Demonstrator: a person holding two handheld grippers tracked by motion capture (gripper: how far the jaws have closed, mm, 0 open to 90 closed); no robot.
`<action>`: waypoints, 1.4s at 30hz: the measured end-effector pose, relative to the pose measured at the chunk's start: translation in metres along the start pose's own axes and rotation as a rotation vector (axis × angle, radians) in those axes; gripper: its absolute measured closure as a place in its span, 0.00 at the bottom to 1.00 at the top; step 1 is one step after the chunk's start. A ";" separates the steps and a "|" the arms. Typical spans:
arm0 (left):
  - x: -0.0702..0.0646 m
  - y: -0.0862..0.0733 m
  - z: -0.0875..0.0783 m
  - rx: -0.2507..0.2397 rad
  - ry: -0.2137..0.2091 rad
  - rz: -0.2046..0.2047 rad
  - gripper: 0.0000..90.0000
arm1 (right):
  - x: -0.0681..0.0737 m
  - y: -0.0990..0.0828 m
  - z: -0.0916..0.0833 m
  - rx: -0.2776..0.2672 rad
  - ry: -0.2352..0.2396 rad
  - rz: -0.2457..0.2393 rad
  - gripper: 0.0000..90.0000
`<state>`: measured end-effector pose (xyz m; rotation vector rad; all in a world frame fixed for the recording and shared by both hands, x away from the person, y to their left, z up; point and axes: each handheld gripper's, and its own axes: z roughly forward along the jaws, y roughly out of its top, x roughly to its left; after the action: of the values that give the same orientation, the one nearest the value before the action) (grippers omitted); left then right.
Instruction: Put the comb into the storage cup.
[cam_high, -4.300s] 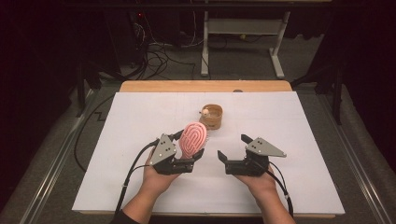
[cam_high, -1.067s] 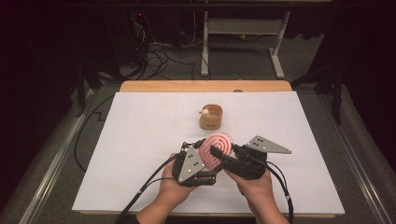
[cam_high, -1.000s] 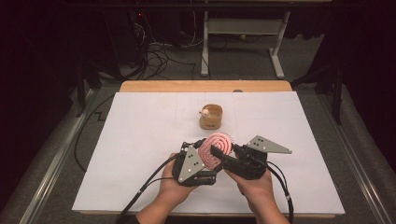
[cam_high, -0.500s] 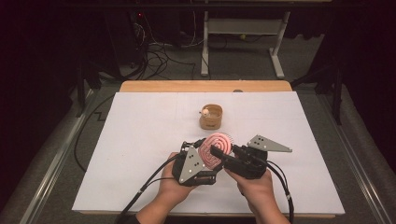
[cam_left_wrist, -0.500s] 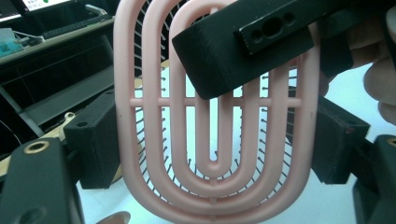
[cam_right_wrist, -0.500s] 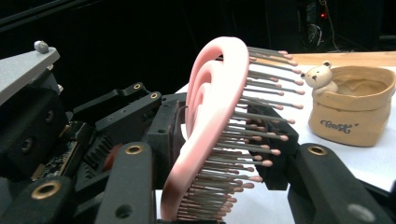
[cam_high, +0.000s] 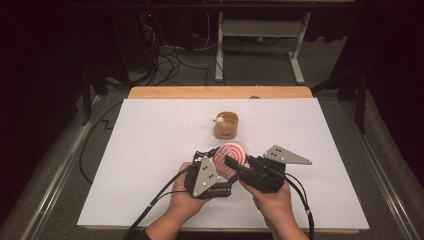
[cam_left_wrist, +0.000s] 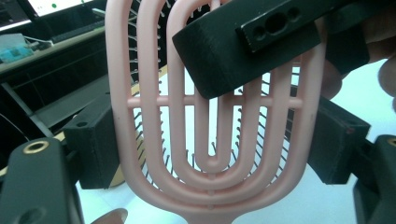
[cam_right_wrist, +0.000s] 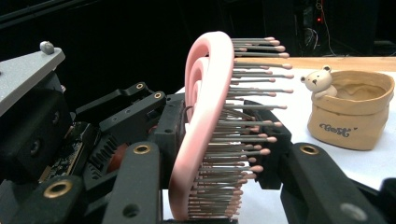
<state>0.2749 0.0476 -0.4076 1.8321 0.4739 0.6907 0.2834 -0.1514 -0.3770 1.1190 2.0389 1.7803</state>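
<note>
A: Where is the pink brush (cam_high: 231, 156)?

B: It is held up just in front of the little pot (cam_high: 227, 125), long way up, edges gripped by the left tool (cam_high: 218, 161).

A: And the right tool (cam_high: 235, 163)?

B: Its jaws have just been closing across the brush, back and bristles pinched. A handover is likely next.

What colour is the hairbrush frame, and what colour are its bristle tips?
The hairbrush frame is pale pink; the grey bristles end in pinkish-tan tips, clearest in the right gripper view.
</note>
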 end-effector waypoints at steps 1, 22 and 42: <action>-0.001 0.000 0.000 0.001 -0.004 -0.005 0.20 | 0.001 0.000 0.000 -0.003 -0.001 -0.001 0.69; 0.002 0.000 0.001 0.004 -0.042 -0.024 0.20 | 0.004 0.002 -0.002 -0.016 -0.006 -0.053 0.72; 0.005 -0.002 -0.002 -0.008 -0.082 -0.056 0.16 | 0.005 0.004 -0.003 -0.022 -0.009 -0.104 0.73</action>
<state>0.2777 0.0525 -0.4074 1.8252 0.4660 0.5763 0.2796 -0.1501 -0.3709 0.9933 2.0286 1.7400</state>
